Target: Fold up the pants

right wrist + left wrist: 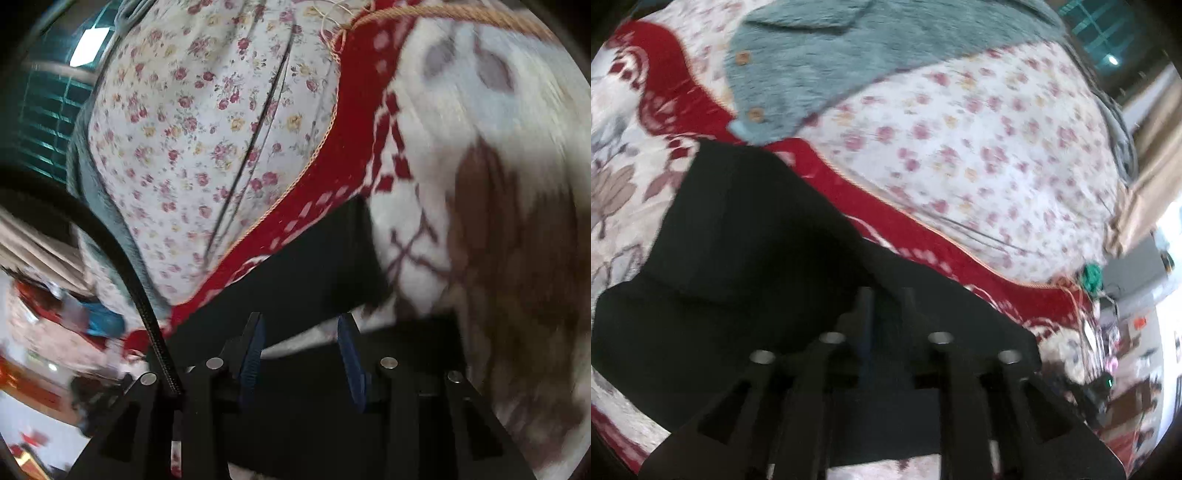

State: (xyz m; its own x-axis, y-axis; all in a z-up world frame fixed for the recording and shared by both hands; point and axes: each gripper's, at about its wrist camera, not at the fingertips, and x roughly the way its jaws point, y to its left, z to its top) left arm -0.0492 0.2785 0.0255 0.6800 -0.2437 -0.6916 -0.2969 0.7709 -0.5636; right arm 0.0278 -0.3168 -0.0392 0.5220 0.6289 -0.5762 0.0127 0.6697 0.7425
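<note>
The left tongs (886,295) sit nearly closed, pinching black pants (738,258) spread on a red-bordered blanket (624,206). The right tongs (300,325) gape wide over the pants (314,254), holding nothing. Beyond lie a floral quilt (979,155) and a grey-blue fleece cardigan (831,62).

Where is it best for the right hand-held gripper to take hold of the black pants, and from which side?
Probably the free corner of the black pants, on the patterned blanket. The open right hand-held gripper comes from the near side; that edge lies flat and exposed.
</note>
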